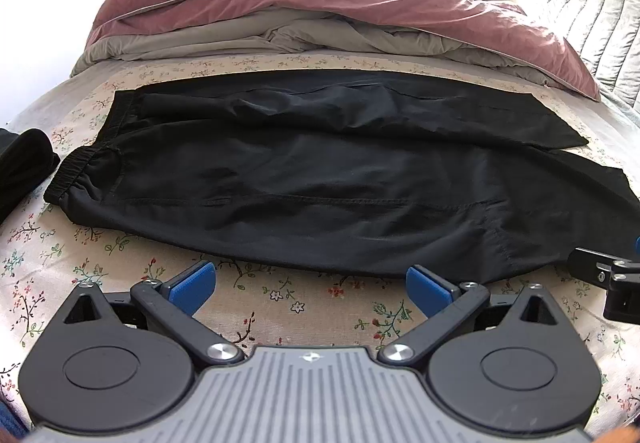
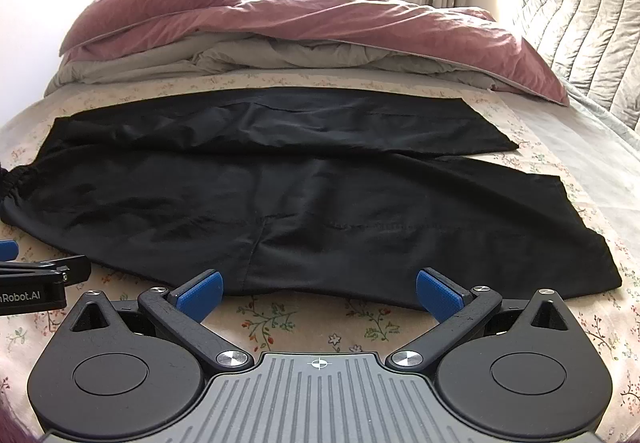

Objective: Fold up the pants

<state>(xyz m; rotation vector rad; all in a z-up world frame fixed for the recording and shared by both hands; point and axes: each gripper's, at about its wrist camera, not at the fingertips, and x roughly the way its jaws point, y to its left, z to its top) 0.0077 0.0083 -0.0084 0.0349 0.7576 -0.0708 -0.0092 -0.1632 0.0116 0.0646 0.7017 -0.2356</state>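
I held both hand-held grippers low over the bed (image 1: 280, 307), the left gripper (image 1: 311, 289) and right gripper (image 2: 318, 293) each spread wide and empty, just short of the near edge of the pants (image 1: 320, 179). The black pants lay flat across the floral sheet, waistband (image 1: 76, 171) to my left, legs side by side and slightly apart. No fold looked started; I judged the next move called for pinching the near leg's edge at two spots and carrying it over the far leg.

Both wrist views low, near, facing pants (image 1: 320, 179), side by side
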